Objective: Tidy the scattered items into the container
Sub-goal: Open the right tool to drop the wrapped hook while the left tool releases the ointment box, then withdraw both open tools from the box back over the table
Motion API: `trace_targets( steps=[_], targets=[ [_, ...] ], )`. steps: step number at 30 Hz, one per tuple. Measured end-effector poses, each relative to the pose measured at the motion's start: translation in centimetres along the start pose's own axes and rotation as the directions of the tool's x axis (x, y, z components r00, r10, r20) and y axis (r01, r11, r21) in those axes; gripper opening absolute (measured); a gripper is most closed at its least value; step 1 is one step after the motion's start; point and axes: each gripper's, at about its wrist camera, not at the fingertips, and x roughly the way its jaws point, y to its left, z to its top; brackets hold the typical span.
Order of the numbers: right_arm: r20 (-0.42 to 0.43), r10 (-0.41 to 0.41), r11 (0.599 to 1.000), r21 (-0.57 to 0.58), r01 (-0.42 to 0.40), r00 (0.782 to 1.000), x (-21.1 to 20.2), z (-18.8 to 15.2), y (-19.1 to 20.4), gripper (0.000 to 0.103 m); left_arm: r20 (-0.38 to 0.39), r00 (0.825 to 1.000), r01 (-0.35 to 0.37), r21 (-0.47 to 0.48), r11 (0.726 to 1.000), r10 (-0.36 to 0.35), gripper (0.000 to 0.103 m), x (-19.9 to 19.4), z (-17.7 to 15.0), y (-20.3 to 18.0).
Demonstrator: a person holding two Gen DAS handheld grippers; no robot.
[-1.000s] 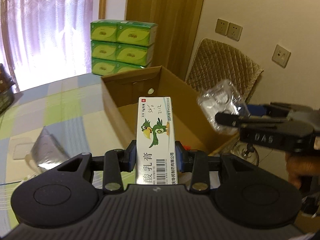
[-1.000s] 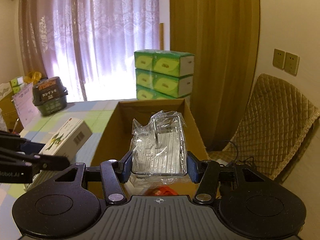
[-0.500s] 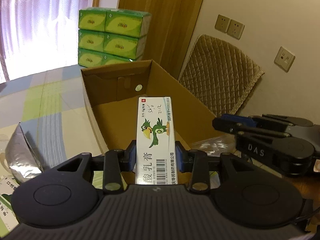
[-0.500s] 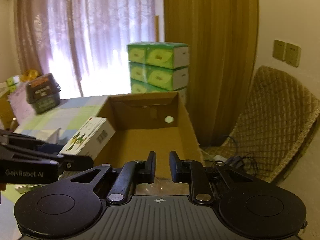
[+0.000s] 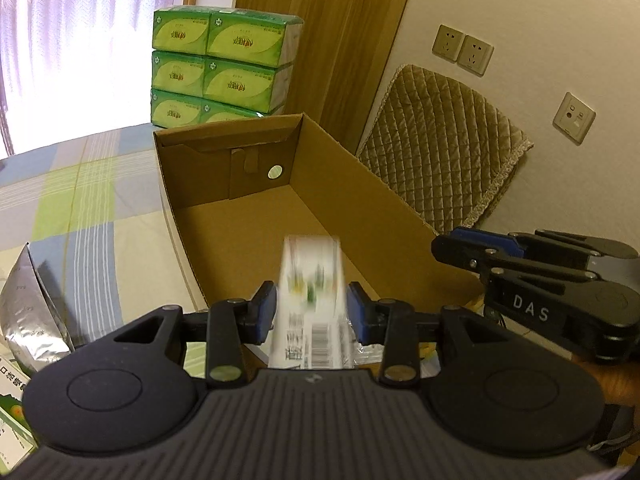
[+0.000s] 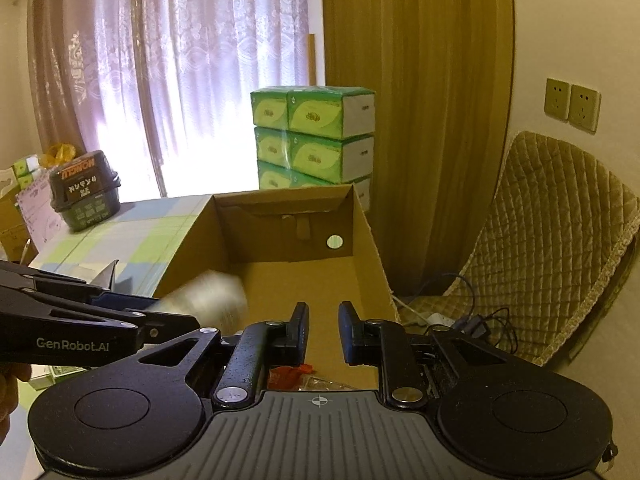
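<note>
Your left claw (image 5: 311,309) has opened just enough that the medicine box (image 5: 310,292) is blurred, apparently dropping into the cardboard box (image 5: 256,216) below it, while your right claw (image 6: 323,332) hangs nearly closed and empty over the same box.

"DAS" on right hand-held gripper (image 5: 460,246), "GenRobot.AI" on left hand-held gripper (image 6: 176,322)
</note>
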Motion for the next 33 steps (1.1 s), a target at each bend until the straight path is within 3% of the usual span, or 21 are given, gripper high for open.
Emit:
trace_targets(
  steps=[2, 6, 7, 8, 9, 10, 22, 33],
  targets=[
    [0.006, -0.005, 1.0, -0.005, 0.005, 1.0, -0.1, 0.1, 0.0, 0.023, 0.006, 1.0, -0.01, 0.007, 1.0, 0.01, 0.048, -0.1, 0.2, -0.1],
    [0.012, -0.013, 1.0, -0.013, 0.013, 1.0, -0.2, 0.1, -0.1, 0.024, 0.015, 1.0, -0.024, 0.008, 1.0, 0.023, 0.051, -0.5, 0.2, 0.1],
    [0.012, -0.015, 1.0, -0.015, 0.015, 1.0, -0.2, 0.1, -0.1, 0.033, 0.017, 1.0, -0.026, 0.006, 1.0, 0.026, 0.054, -0.7, 0.1, 0.2],
    [0.016, -0.016, 1.0, -0.013, 0.016, 1.0, -0.3, 0.0, -0.2, 0.071, 0.02, 0.999, -0.027, 0.005, 1.0, 0.027, 0.056, -0.9, 0.0, 0.3],
    [0.033, -0.017, 1.0, -0.007, 0.018, 0.999, -0.6, -0.1, -0.2, 0.087, 0.022, 0.999, -0.029, 0.003, 1.0, 0.029, 0.056, -1.2, -0.1, 0.5],
    [0.059, -0.021, 1.0, -0.01, 0.021, 0.998, -0.9, -0.2, -0.2, 0.091, 0.022, 0.999, -0.031, 0.002, 1.0, 0.031, 0.056, -1.4, -0.2, 0.6],
    [0.058, 0.015, 0.999, -0.043, -0.013, 0.998, -2.0, 0.1, 2.2, 0.091, 0.054, 0.993, -0.108, -0.02, 0.994, 0.109, 0.074, -6.3, -2.6, 4.3],
    [0.062, 0.075, 0.994, -0.078, -0.07, 0.995, -3.2, 0.4, 6.8, 0.091, 0.054, 0.974, -0.215, -0.071, 0.974, 0.219, 0.087, -11.8, -6.8, 9.3]
  ],
)
